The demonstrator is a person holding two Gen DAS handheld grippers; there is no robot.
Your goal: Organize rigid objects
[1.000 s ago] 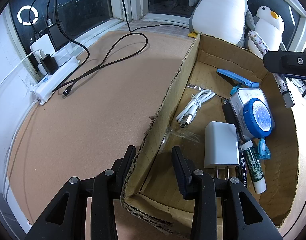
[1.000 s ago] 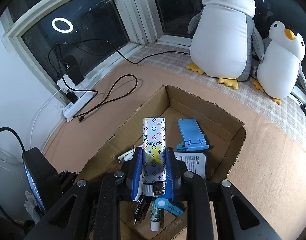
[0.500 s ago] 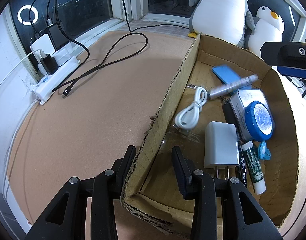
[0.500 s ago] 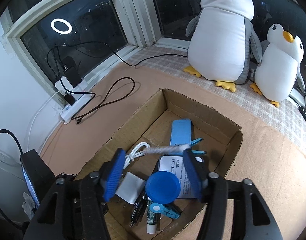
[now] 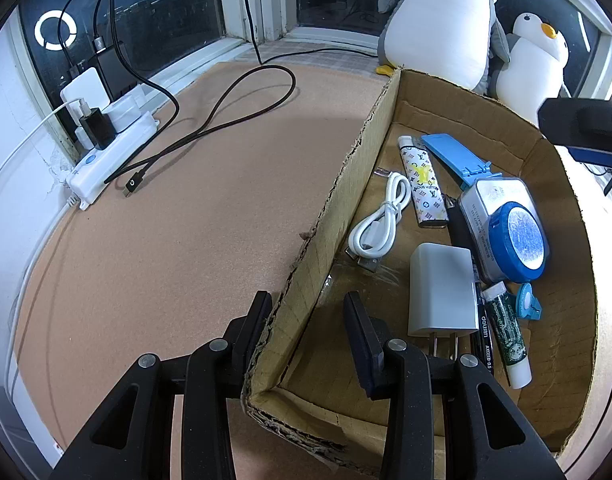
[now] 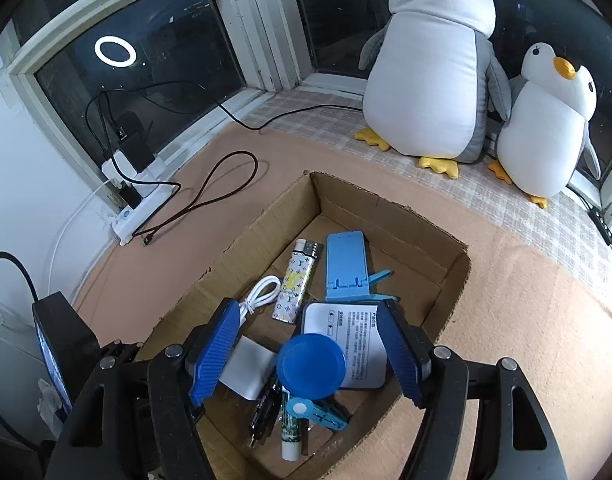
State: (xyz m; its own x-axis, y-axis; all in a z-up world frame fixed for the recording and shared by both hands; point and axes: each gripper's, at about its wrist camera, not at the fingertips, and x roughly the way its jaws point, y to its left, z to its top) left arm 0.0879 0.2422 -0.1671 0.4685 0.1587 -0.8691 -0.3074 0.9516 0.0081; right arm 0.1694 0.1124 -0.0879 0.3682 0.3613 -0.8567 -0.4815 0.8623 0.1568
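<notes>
At the near corner, the cardboard box (image 5: 346,208) wall is clamped by the left gripper (image 5: 306,320), presumably steadying it; above the patterned lighter (image 6: 295,284), the right gripper (image 6: 306,354) is empty, jaws opening wide.

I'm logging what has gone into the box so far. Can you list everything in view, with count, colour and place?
cardboard box: one, brown, on the tan mat
lighter: one, white with a coloured print, lying in the box beside the cable
phone stand: one, light blue, far end of the box
coiled cable: one, white, near the box's left wall
charger plug: one, white, box floor
tin: one, silver, with a blue round lid on it
tube: one, green and white, near end of the box
pens: dark, count unclear
power strip: one, white, by the window
penguin toys: two, white and grey, windowsill
left gripper: black, straddling the box wall
right gripper: blue pads, jaws opening, nothing between them
</notes>
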